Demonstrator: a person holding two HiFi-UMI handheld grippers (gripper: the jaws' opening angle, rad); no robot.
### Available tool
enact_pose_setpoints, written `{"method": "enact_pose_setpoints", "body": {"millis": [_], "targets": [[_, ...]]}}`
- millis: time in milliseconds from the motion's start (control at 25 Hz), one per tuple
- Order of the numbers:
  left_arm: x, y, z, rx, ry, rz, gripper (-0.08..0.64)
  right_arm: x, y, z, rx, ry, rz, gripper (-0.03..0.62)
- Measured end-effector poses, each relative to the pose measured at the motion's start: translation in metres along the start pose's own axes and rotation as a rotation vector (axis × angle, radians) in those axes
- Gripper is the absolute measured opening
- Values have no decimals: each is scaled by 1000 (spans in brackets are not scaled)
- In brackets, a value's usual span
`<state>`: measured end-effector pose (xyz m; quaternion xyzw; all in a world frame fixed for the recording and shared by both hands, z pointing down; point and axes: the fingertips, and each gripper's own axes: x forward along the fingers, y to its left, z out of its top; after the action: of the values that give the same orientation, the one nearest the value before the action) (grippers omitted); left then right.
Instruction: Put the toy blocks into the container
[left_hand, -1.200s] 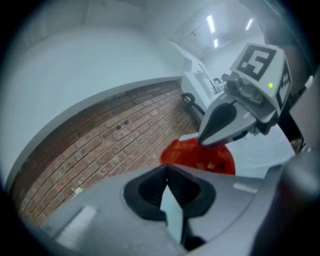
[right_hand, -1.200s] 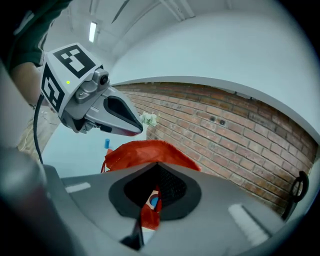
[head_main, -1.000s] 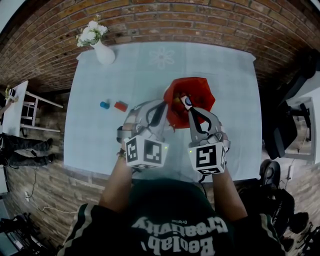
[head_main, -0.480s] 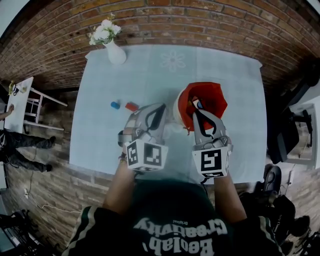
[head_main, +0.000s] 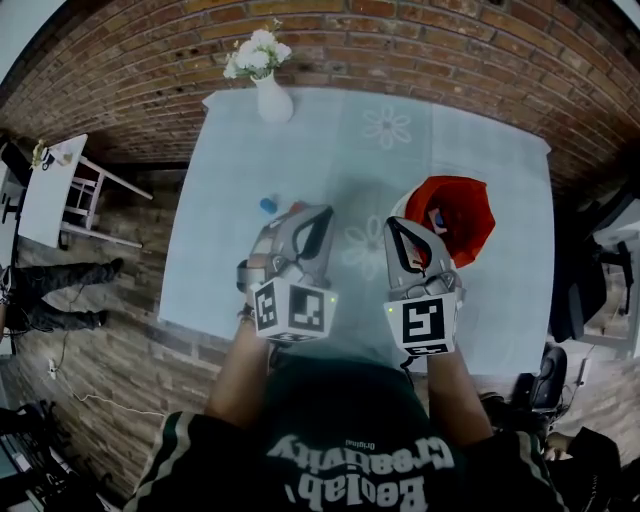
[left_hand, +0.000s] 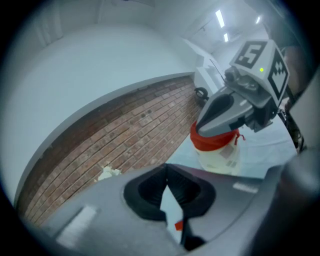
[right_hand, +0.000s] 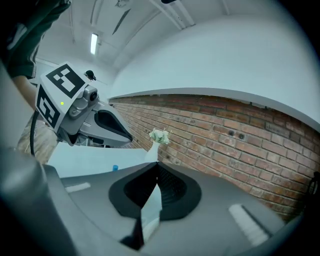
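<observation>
Left tool (head_main: 301, 213) and right tool (head_main: 394, 226) both clenched, empty, above surface (head_main: 330, 150). Left nearest blue block (head_main: 268, 205) and red block (left_hand: 178, 226), likely next pickup; red-rimmed container (head_main: 478, 205) beside right.

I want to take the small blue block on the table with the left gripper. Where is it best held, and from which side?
I would hold the blue block across its two opposite sides, coming from above on the person's side. It is low and stands free on the tablecloth; the red block lies apart at its right.
</observation>
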<state>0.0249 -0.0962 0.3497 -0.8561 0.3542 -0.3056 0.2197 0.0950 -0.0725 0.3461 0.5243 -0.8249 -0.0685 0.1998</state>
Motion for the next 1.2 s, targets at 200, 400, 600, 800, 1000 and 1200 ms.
{"method": "enact_pose_setpoints", "body": {"millis": [200,400,600,800,1000,1200], "targets": [[-21,26,-24,-26,14,32,3,22,30,20,-11,-21,33,6],[-40,47,-49,-35,40,63,3,41,59,36,-38,-37,75,6],[-53,58,-69,-44,64,77,3,54,82,43,-49,-25,108,6],[-59,63,-83,-55,77,81,3,66,97,46,-59,-29,135,6],[-56,63,-91,-66,83,72,3,73,102,41,-52,-11,143,6],[-48,62,-96,-75,85,54,3,83,104,38,-51,0,161,6]]}}
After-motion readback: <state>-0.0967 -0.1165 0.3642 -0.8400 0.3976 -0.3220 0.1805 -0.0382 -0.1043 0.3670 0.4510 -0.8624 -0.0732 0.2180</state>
